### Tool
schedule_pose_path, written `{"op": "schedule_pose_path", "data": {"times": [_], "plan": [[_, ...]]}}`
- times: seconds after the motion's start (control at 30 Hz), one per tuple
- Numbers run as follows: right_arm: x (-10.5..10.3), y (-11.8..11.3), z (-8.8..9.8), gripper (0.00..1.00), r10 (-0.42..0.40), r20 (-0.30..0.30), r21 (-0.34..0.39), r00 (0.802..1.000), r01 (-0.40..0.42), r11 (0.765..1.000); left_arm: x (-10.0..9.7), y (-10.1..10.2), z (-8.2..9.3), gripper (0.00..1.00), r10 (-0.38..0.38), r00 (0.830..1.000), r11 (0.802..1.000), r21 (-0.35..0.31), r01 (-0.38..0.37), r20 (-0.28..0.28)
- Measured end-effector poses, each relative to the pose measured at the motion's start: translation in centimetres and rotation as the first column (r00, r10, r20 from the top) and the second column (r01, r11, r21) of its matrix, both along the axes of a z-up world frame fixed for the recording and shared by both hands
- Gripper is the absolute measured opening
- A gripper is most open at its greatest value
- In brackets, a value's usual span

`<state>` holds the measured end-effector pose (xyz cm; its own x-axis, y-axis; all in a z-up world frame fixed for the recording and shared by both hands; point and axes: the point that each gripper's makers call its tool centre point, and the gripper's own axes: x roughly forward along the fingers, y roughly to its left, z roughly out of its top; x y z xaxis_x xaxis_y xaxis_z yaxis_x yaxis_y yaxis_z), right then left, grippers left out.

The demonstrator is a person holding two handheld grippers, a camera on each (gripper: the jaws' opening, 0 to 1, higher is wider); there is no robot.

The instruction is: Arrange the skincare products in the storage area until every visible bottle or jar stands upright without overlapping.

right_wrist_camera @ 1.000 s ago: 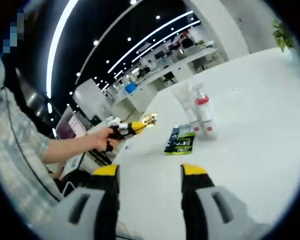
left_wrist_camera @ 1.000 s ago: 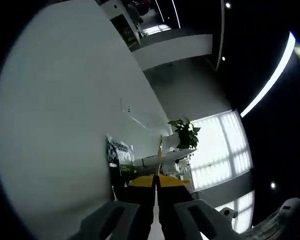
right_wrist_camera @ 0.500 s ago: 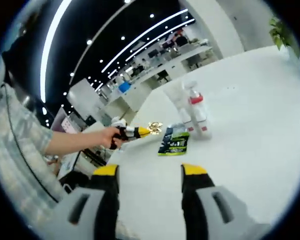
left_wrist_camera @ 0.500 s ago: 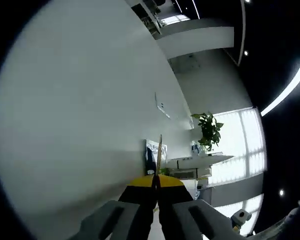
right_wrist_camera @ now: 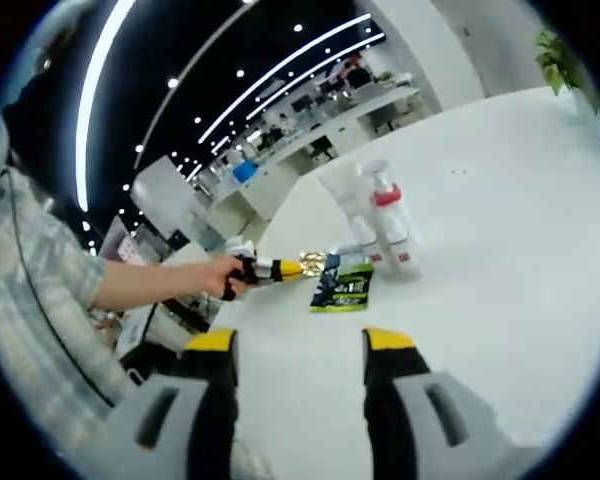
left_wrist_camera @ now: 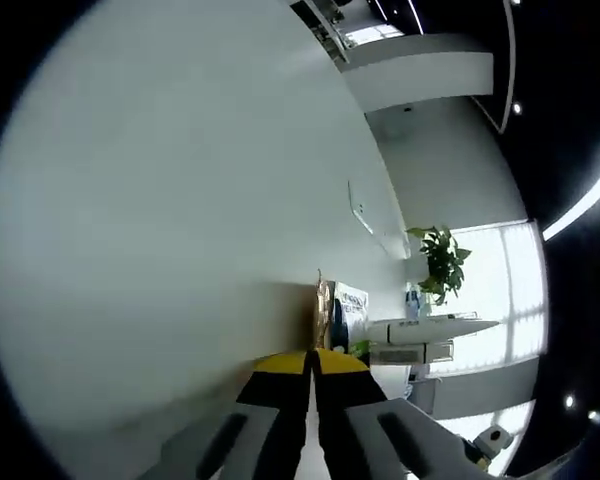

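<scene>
A broad white surface (right_wrist_camera: pixel 500 260) spreads through a dim office with ceiling light strips. The left claw (right_wrist_camera: pixel 298 267) pinches a small gold packet (right_wrist_camera: pixel 314 261) beside the green-black pouch (right_wrist_camera: pixel 344 287); two red-collared pump bottles (right_wrist_camera: pixel 390 222) stand upright behind. The right claw (right_wrist_camera: pixel 298 350) is spread, holding nothing.

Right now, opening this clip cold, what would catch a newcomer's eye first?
In the right gripper view, the left gripper, yellow-tipped and shut on a small gold foil-like item, reaches in beside a dark green-and-black pouch lying flat on the white table. Just behind the pouch stand two clear pump bottles with red collars, upright and close together. The right gripper hangs open in the foreground.
</scene>
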<state>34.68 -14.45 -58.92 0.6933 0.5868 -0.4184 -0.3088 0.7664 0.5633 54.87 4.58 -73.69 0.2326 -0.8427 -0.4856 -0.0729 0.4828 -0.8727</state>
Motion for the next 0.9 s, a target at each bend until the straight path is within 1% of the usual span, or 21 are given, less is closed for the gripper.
{"op": "schedule_pose_path", "data": {"times": [0.13,0.2,0.23,0.27,0.33,0.43,0.5,0.57,0.63,0.7,0.83,0.9], "plan": [[-0.1,0.1,-0.2,0.48,0.005,-0.005,0.004,1.000,-0.005,1.000,0.5,0.6,-0.9,0.01,0.015,1.000,1.000,0.019,-0.015,-0.015],[-0.2,0.1,-0.3,0.48,0.006,-0.006,0.003,1.000,-0.006,1.000,0.7,0.8,-1.1,0.02,0.016,1.000,0.999,0.031,-0.015,-0.013],[-0.3,0.1,-0.3,0.48,0.008,-0.007,0.004,1.000,-0.008,1.000,0.7,1.1,-1.5,0.03,0.014,1.000,0.999,0.052,-0.013,-0.016],[-0.3,0.2,-0.3,0.48,0.008,-0.008,0.006,1.000,-0.008,1.000,0.9,1.2,-1.6,0.03,0.011,1.000,0.999,0.043,-0.010,-0.015],[-0.4,0.2,-0.4,0.48,0.012,-0.011,0.009,1.000,-0.012,1.000,0.8,1.3,-1.6,0.03,0.011,1.000,0.999,0.048,-0.010,-0.022],[-0.6,0.3,-0.4,0.48,0.017,-0.011,0.009,1.000,-0.017,1.000,0.8,1.4,-1.4,0.06,-0.003,1.000,0.998,0.059,0.004,-0.019],[-0.8,0.4,-0.3,0.48,0.021,-0.012,0.008,1.000,-0.021,1.000,0.7,1.6,-1.4,0.07,-0.011,1.000,0.997,0.074,0.013,-0.023],[-0.9,0.4,-0.3,0.48,0.024,-0.009,0.009,1.000,-0.024,1.000,0.7,1.7,-1.3,0.09,-0.019,1.000,0.996,0.088,0.020,-0.016],[-1.0,0.4,-0.2,0.48,0.025,-0.009,0.012,1.000,-0.025,1.000,0.7,1.8,-1.2,0.11,-0.026,0.999,0.994,0.102,0.028,-0.018],[-1.1,0.5,-0.1,0.48,0.026,-0.007,0.011,1.000,-0.026,1.000,0.8,2.2,-1.1,0.16,-0.033,0.999,0.993,0.117,0.033,-0.005],[-1.3,0.8,0.0,0.48,0.029,-0.001,0.012,1.000,-0.029,1.000,1.1,3.4,-1.1,0.24,-0.027,1.000,0.991,0.133,0.026,0.004],[-1.5,1.0,0.0,0.48,0.033,0.000,0.013,0.999,-0.033,0.999,0.4,3.8,-0.8,0.28,-0.031,1.000,0.989,0.145,0.030,0.001]]}}
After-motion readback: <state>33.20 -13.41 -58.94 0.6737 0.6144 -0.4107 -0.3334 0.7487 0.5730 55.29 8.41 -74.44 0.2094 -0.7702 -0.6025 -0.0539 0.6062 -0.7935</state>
